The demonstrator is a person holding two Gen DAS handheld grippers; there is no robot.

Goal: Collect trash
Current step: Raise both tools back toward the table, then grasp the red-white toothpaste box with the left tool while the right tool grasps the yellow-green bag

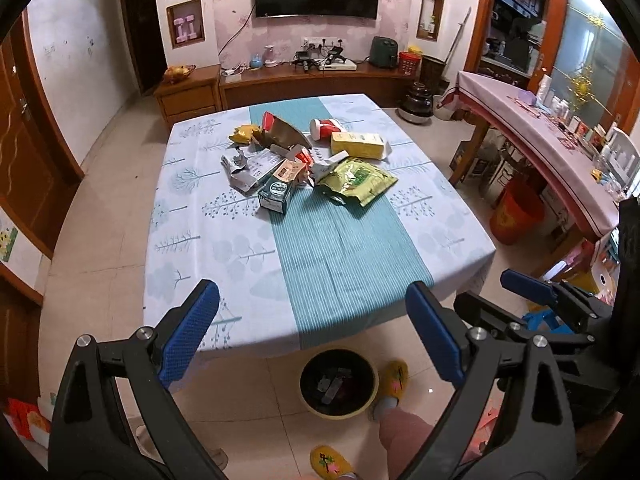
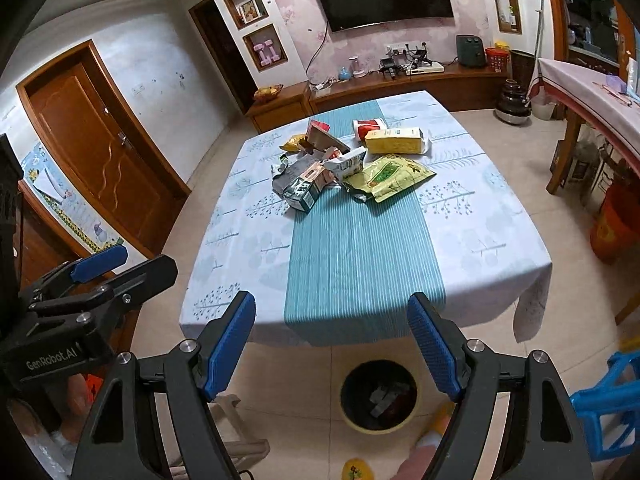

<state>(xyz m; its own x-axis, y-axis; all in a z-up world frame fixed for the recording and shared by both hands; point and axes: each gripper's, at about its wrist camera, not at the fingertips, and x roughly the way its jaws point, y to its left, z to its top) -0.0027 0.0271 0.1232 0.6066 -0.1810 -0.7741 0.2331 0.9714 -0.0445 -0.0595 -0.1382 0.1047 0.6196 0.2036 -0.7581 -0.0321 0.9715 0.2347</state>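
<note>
Left claw (image 1: pixel 312 332) released, grasping nothing; right claw (image 2: pixel 332 340) likewise, both above near bench (image 1: pixel 224 240) edge. Trash pile (image 1: pixel 304 160) toward far edge. Bin (image 1: pixel 339 385) on floor below near edge.

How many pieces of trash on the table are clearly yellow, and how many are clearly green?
Yellow: 2 (carton, crumpled wrapper)
Green: 2 (pouch, small dark box)
Total: 4
The mixed-colour pieces in the middle of the pile overlap too much to sort.
</note>
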